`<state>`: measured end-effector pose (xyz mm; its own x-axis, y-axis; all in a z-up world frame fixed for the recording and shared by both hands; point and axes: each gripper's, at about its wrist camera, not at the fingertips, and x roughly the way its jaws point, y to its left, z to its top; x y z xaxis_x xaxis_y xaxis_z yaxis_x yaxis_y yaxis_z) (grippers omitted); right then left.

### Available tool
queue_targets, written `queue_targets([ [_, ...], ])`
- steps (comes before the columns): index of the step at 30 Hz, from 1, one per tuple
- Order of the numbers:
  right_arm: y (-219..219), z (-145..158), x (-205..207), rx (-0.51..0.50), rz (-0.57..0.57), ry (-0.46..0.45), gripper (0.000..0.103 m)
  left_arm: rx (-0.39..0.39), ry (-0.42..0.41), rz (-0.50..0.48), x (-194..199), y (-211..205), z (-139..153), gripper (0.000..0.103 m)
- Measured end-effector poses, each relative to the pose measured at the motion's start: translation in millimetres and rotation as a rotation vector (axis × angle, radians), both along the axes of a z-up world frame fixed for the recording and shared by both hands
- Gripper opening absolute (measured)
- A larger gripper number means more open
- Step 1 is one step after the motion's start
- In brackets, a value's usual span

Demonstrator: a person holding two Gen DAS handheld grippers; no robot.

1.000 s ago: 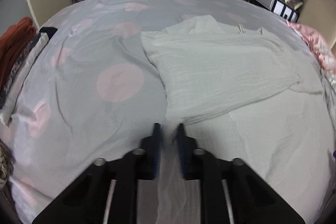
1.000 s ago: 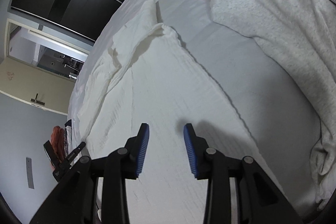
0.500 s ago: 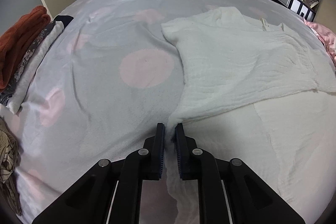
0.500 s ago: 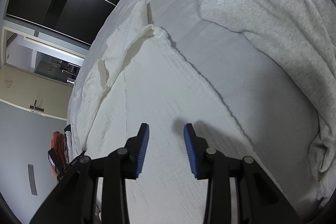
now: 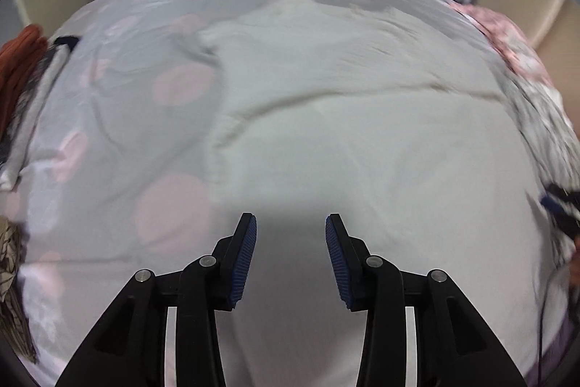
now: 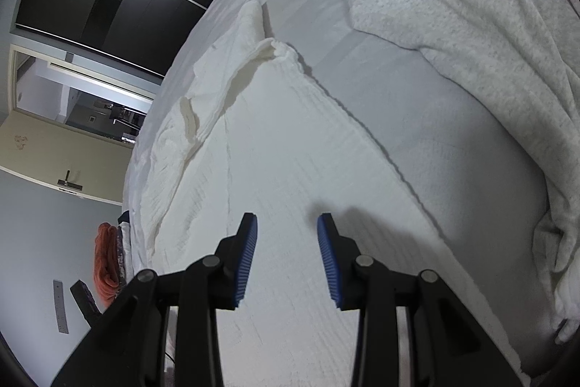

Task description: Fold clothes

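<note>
On the bed (image 5: 108,169), mid-right of the polka-dot cover, the white top (image 5: 326,68) lies spread w/ one fold line running across it, lower half doubled over. It's clear of your left claw (image 5: 290,256) now: half a sec ago that claw was pinched on the hem, cloth trailing between the pads; now the pads stand wide apart, nothing between them, just above the near edge of the garment. So you've let go, and that fold looks placed. Left view is blurred, so the exact edge alignment can't be judged.

Your right claw (image 6: 287,256) is apart too, same as before, hovering just over the flat white top (image 6: 275,147), holding nothing. A sleeve is bunched toward the far end of it.

Both claws free means you're between folds, probably ready to re-grip for the next one.

Further out: a fluffy white blanket (image 6: 471,24) lies beside the top on the right, apart from it. At the bed's left edge sits a stack of folded clothes (image 5: 21,68), rust-coloured on top. Pink patterned fabric (image 5: 514,49) at the far right.
</note>
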<state>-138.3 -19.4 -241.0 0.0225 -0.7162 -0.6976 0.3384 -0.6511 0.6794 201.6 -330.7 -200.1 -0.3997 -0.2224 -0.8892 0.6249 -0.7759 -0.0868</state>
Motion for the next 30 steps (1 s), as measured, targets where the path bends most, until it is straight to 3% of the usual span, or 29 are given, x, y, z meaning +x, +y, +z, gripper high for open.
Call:
queue_targets([
  [7,3,6,4,-0.044,0.015,-0.002,0.035,-0.028,0.013,-0.252,-7,66,39,0.042],
  [16,14,15,9,-0.094,0.004,-0.011,0.035,-0.105,-0.085,-0.507,7,124,69,0.042],
  [20,14,16,10,-0.098,0.000,-0.010,0.035,-0.148,-0.163,-0.665,15,159,68,0.049],
  [30,15,17,12,-0.093,-0.006,-0.010,0.035,-0.196,-0.379,-1.117,37,257,39,0.050],
])
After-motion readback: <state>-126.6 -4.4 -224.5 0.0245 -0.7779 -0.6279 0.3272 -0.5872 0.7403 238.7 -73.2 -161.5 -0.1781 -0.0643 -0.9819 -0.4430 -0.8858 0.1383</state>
